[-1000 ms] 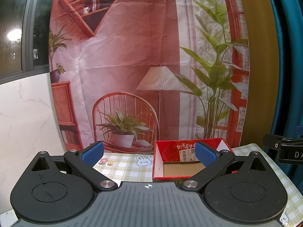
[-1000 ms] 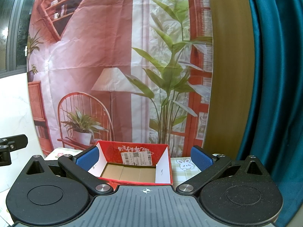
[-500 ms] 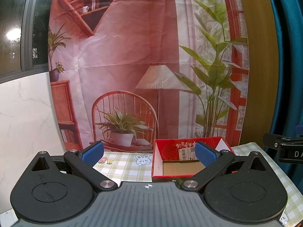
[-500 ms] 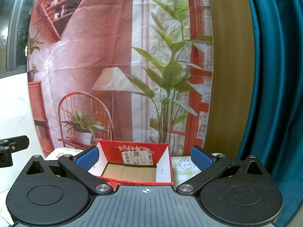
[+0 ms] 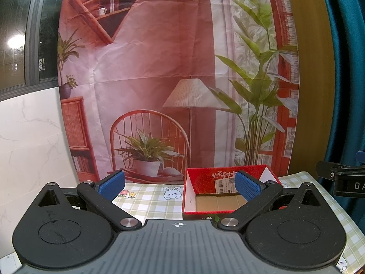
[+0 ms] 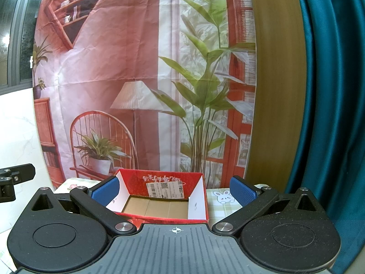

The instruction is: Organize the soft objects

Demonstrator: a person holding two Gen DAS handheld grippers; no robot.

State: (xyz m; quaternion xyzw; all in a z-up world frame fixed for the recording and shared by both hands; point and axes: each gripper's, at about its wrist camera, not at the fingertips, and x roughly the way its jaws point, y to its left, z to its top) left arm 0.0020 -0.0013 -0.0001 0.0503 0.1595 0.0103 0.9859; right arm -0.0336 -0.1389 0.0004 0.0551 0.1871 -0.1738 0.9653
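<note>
left view, fingers: my left gripper [image 5: 179, 185] is spread wide and holds nothing.
left view, box: red box [image 5: 228, 196] sits lower right of centre on the checked tabletop [image 5: 155, 205], open side up, I judge ready to receive items.
right view, fingers: right gripper [image 6: 174, 188] is also wide apart and bare, framing the box [image 6: 159, 196].
soft objects: none visible in either view; can't tell where they are.

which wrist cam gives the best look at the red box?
Right wrist: the red box sits centred between the open fingers, its cardboard floor and barcode label in plain sight. In the left wrist view the red box is off to the right, partly hidden behind a blue pad.
</note>
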